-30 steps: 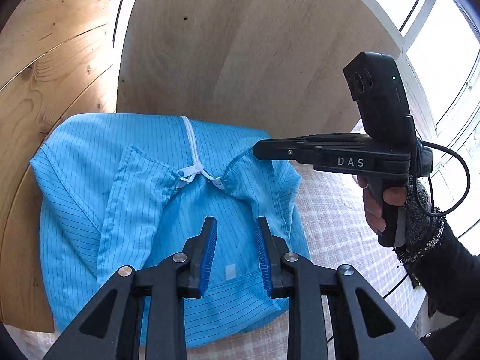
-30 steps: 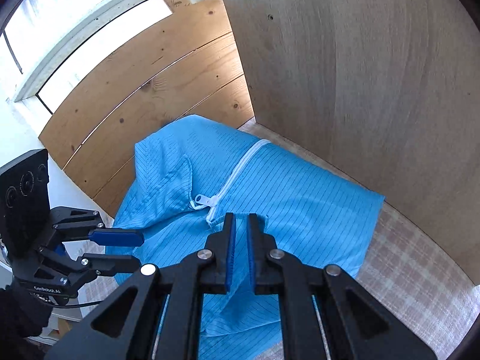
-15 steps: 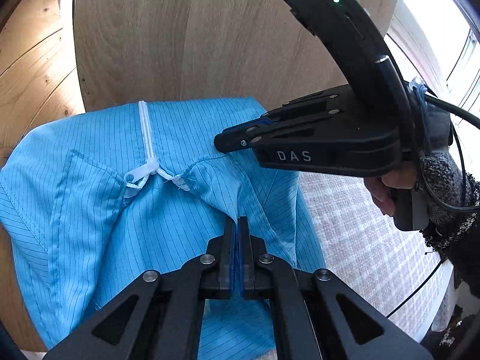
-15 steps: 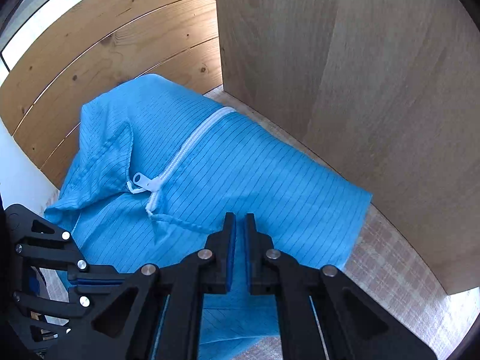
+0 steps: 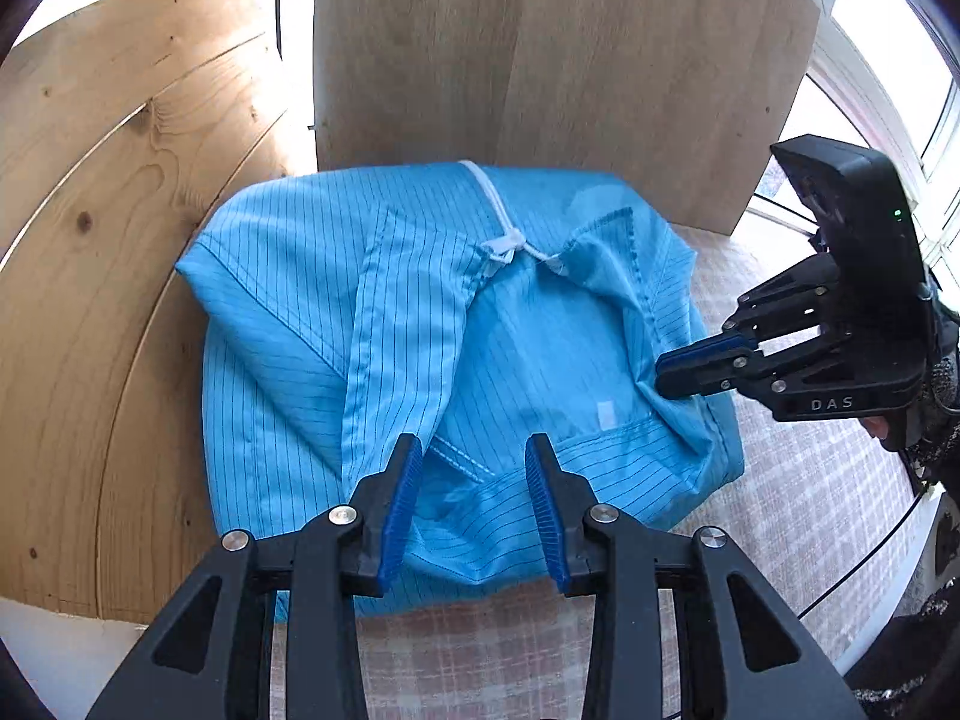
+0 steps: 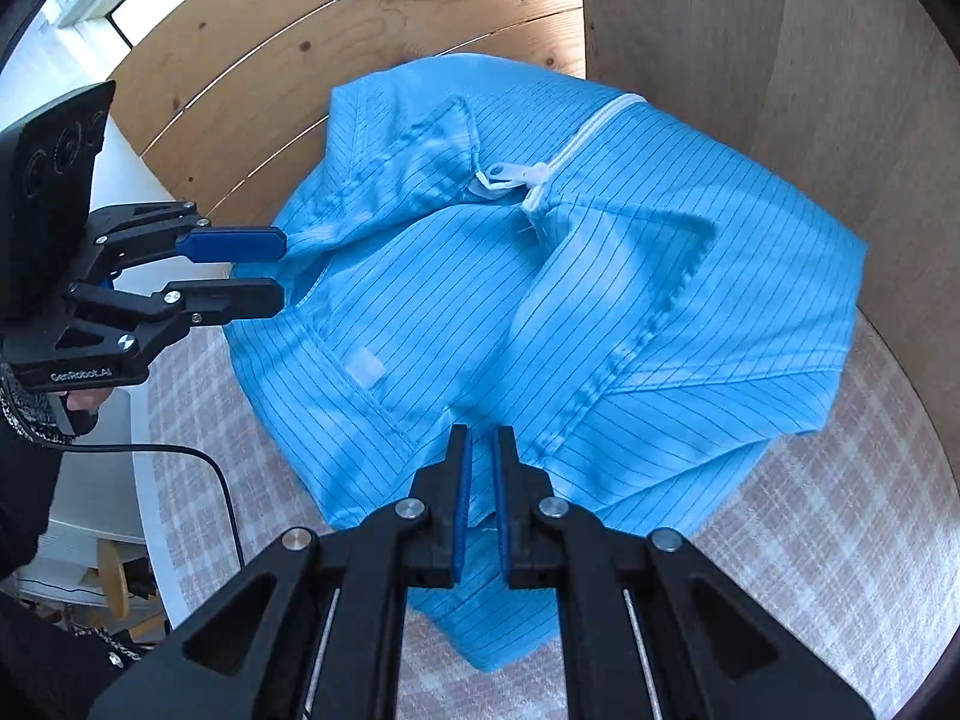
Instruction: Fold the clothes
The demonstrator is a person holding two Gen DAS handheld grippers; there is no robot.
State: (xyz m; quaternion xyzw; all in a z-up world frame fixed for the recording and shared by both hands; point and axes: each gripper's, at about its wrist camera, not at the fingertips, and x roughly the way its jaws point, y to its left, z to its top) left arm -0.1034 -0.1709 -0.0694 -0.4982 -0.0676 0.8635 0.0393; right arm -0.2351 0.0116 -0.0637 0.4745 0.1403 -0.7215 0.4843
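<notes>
A checked cloth (image 5: pixel 798 516) is covering the counter, wooden boards (image 5: pixel 108 192) are standing behind it, and windows (image 5: pixel 888 48) are glowing beyond.

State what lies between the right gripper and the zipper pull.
Only pinstriped fabric of the jacket, inside its open collar; the right wrist view shows it.

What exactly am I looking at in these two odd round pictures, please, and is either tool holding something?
No robot here: a person holds a two-finger tool in each hand, with a fisheye camera looking along its fingers. One picture comes from the left gripper, the other from the right gripper. Each view also catches the other tool from the side. A folded blue striped garment with a white zipper lies on a checked cloth before wooden boards. The left fingers stand open, holding nothing. The right fingers are nearly together at the garment's edge, seemingly pinching it.
</notes>
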